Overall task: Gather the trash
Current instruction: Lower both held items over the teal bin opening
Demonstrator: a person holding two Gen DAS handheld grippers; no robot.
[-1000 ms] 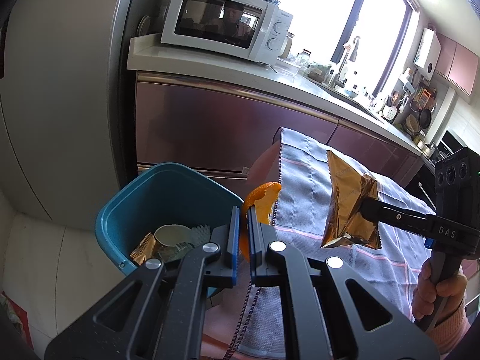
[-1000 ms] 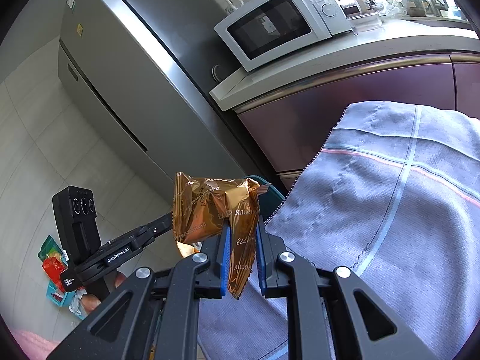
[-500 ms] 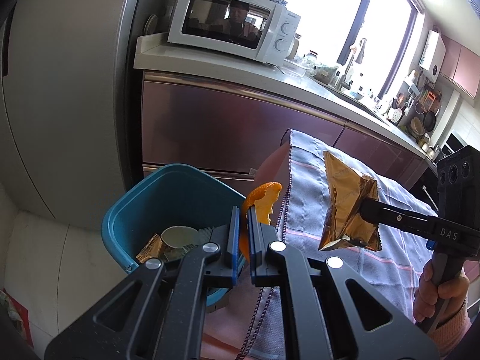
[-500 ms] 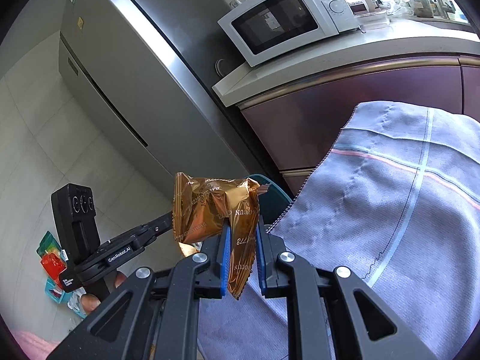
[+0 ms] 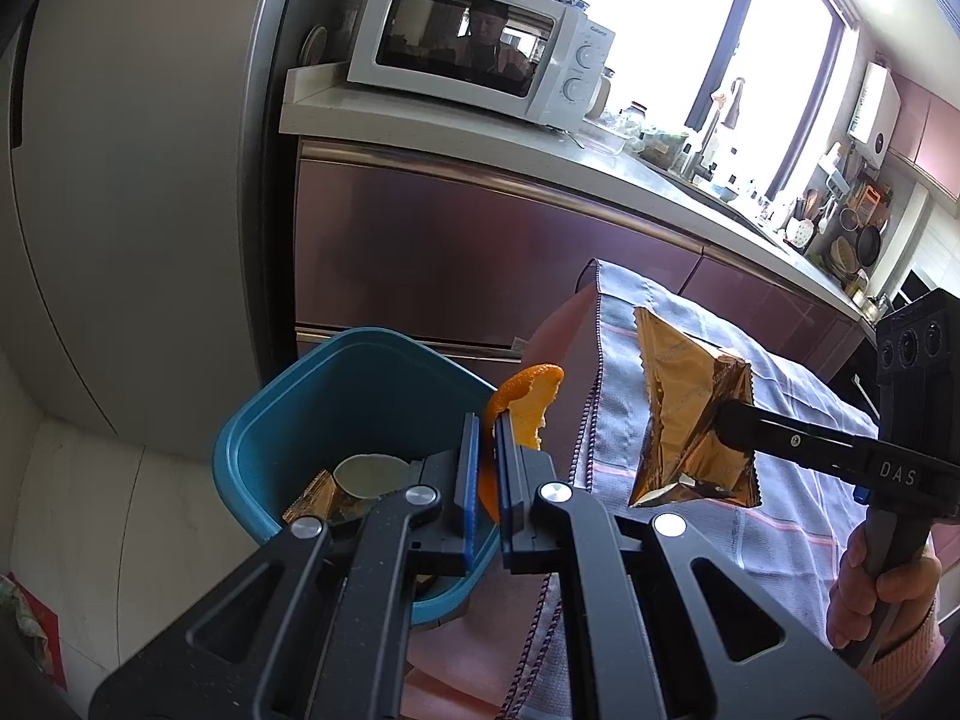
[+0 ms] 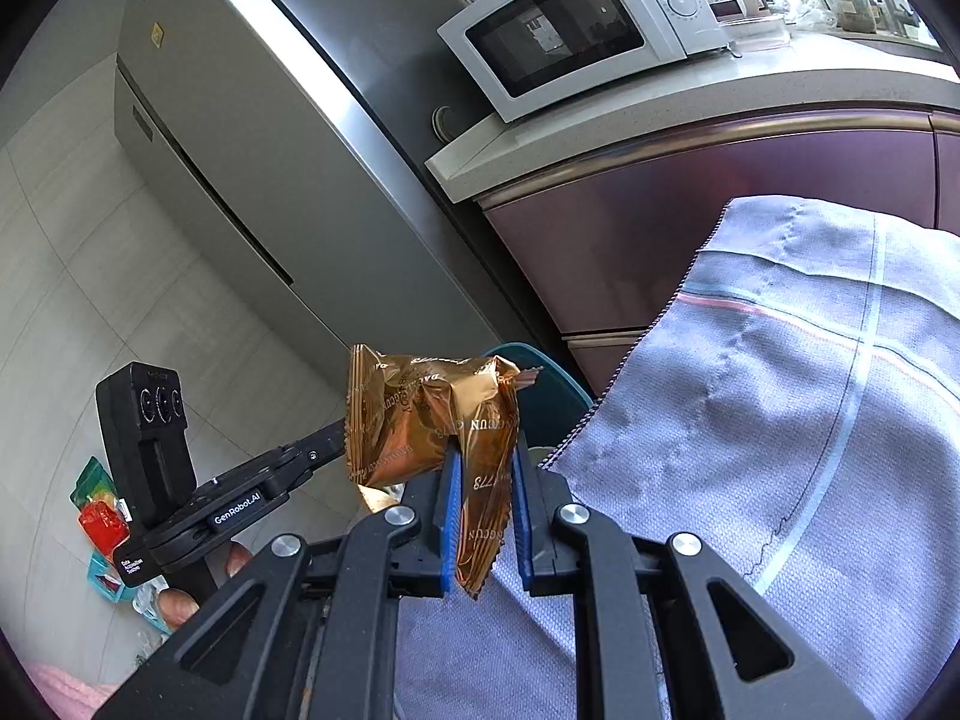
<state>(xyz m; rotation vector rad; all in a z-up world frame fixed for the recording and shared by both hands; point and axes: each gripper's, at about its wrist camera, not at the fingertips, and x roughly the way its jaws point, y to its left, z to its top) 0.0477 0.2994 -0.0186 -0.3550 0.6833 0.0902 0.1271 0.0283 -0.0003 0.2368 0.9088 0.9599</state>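
My left gripper (image 5: 487, 438) is shut on a piece of orange peel (image 5: 523, 399) and holds it over the right rim of the blue trash bin (image 5: 252, 438). The bin holds a gold wrapper and a pale round piece of trash (image 5: 369, 474). My right gripper (image 6: 485, 468) is shut on a gold snack wrapper (image 6: 429, 420), held above the table edge to the right of the bin. The wrapper also shows in the left wrist view (image 5: 690, 414). The bin's rim (image 6: 558, 390) peeks out behind the wrapper in the right wrist view.
A table with a blue-grey checked cloth (image 6: 780, 420) lies to the right. A steel fridge (image 5: 138, 180) stands behind the bin. A purple cabinet run (image 5: 480, 252) carries a white microwave (image 5: 480, 60). Colourful packets (image 6: 99, 510) lie on the floor.
Both grippers have drifted slightly with their trash still held. The bin and microwave sit a little further right and lower in the left wrist view.
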